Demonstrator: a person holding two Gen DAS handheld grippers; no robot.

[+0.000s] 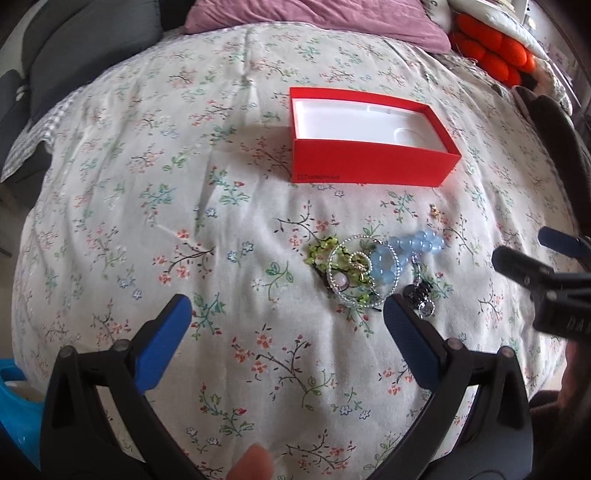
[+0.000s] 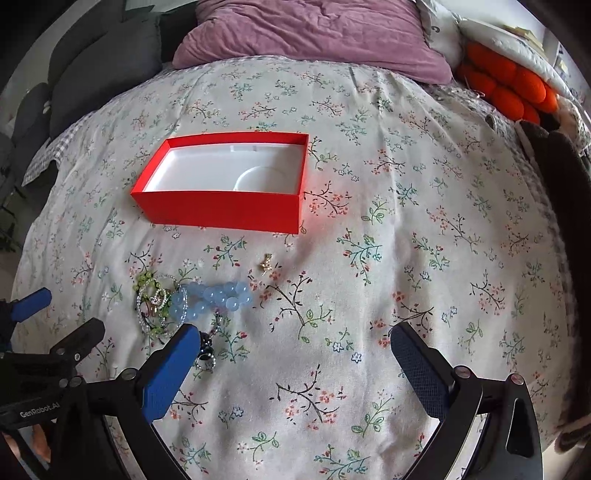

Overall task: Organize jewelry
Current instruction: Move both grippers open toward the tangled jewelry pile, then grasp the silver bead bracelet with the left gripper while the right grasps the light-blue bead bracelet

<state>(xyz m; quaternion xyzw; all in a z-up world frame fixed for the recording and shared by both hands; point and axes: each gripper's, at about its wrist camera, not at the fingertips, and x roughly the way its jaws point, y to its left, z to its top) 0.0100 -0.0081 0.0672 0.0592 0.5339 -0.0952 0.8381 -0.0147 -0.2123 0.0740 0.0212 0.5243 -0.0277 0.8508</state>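
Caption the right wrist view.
Open right gripper above a floral bedspread, near tangled jewelry and an empty red box.

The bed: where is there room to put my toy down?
Free: the floral sheet right of the red box, and between box and purple pillow. Crowded: the jewelry pile in front of the box.

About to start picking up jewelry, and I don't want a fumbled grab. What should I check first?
1. Open red cardboard box has bare white liner: ok.
2. Left gripper open, holding nothing: ok.
3. Right gripper open, holding nothing: ok.
4. Pale blue bead bracelet free of the clear beaded bangle: not ok, they overlap.
5. Small gold charm lies apart: ok.
6. Dark ring cluster count: cannot tell.
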